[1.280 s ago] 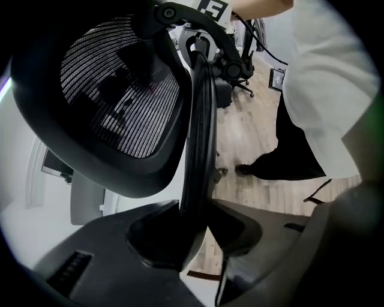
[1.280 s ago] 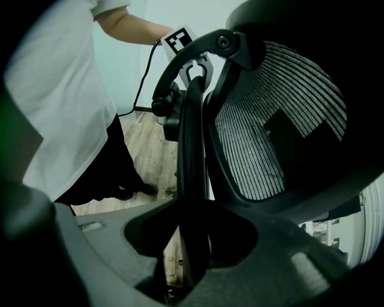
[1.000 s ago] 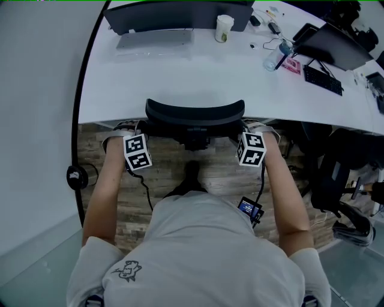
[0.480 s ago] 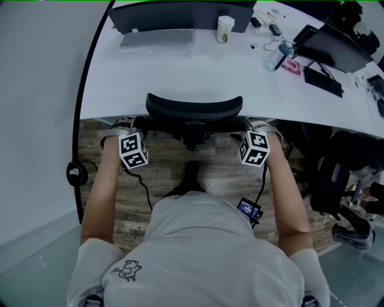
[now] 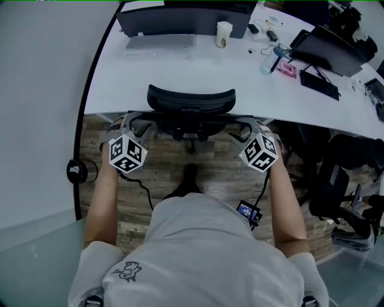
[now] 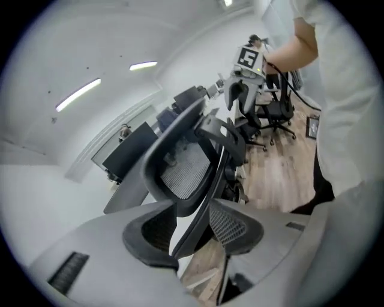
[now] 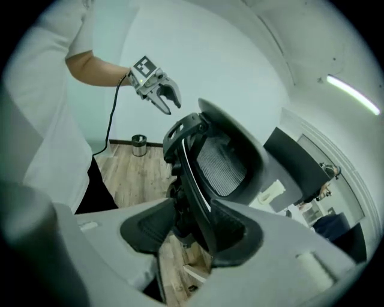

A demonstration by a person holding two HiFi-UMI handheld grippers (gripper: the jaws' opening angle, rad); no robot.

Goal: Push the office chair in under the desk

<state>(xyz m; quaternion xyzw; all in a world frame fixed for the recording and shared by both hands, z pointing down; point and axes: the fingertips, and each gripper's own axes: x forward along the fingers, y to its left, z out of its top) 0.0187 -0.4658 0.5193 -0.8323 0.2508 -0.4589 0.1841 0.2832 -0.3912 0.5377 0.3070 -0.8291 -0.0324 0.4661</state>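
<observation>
**Jaws off the chair on both sides, push looks done**

Jaws on the left gripper (image 5: pixel 139 125) and right gripper (image 5: pixel 243 129) have just been opening. Both now stand wide apart, pads on nothing. In each gripper view the edge of the chair (image 5: pixel 191 99) back lines up with the gap, but it sits beyond the tips, untouched.

A second ago both grippers were low at the two ends of the back. Now they're lifted off it and rolled, with the marker cubes (image 5: pixel 127 154) corner-up. The chair didn't come back with them. Its back stands at the edge of the desk (image 5: pixel 120 84), and the seat is hidden under the top.

My read: this is the release after the push. The task is as good as finished, and only backing away is left.

Further out on the desk are a monitor (image 5: pixel 180 15) and a cup (image 5: pixel 223 33), well clear of all this.

Pose: both forearms (image 5: pixel 102 198) reach forward, one each side of the body, roughly mirrored. The grippers point forward and down, left near the back's left end, right near its right end, both clear of it.
</observation>
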